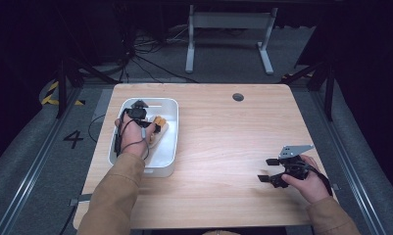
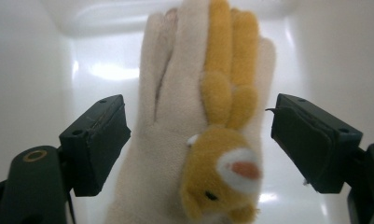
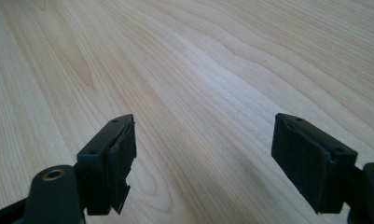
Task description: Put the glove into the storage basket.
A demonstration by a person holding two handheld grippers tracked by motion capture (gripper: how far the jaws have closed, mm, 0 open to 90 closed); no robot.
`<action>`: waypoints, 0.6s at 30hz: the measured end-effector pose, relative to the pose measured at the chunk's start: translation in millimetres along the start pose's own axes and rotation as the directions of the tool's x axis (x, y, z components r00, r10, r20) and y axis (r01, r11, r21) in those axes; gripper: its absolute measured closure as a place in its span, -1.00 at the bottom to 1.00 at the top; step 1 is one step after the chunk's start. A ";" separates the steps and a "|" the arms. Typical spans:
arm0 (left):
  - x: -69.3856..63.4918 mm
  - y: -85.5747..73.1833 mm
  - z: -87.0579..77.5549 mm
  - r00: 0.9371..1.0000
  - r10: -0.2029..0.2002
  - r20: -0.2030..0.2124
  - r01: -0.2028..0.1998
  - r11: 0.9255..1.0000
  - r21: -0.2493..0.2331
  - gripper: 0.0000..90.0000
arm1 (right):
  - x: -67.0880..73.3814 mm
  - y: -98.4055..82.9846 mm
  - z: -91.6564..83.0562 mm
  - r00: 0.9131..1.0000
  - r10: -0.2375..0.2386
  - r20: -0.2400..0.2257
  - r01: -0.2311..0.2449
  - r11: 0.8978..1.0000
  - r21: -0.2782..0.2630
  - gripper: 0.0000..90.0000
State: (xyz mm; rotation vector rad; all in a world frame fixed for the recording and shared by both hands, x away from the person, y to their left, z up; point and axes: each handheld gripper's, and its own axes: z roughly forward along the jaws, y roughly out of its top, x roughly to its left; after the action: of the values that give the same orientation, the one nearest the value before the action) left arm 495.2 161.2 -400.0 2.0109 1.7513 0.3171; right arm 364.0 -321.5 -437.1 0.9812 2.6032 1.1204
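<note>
A cream plush glove with an orange animal figure sewn on it (image 2: 208, 140) lies in a white plastic bin (image 1: 160, 166) at the table's left. My left gripper (image 1: 147, 125) reaches down into the bin and stands open. In the left gripper view (image 2: 198, 130) the glove lies between the two pads, and a small gap shows on each side. In the high view the glove (image 1: 158, 128) pokes out just right of the hand. My right gripper (image 1: 266, 170) rests low over the bare wooden table (image 1: 218, 132) near its right front, open with nothing between its pads (image 3: 203, 140).
A round cable hole (image 1: 238, 97) sits near the table's far edge. Behind the table, on the grey floor, stand a white table frame (image 1: 228, 39) and loose cables (image 1: 145, 54). A painted number marks the floor (image 1: 73, 139) at the left.
</note>
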 end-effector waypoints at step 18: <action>-22.9 -17.7 -70.1 0.990 0.129 0.055 -0.118 0.979 -0.168 -0.44 | -1.9 14.1 12.8 0.999 -0.043 -0.011 0.043 0.999 0.002 -0.50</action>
State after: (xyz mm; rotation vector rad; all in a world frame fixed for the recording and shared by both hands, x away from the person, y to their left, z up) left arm 443.9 153.3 -344.6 1.9917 1.5121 0.4168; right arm 377.4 -307.8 -436.7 0.9171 2.6212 1.1163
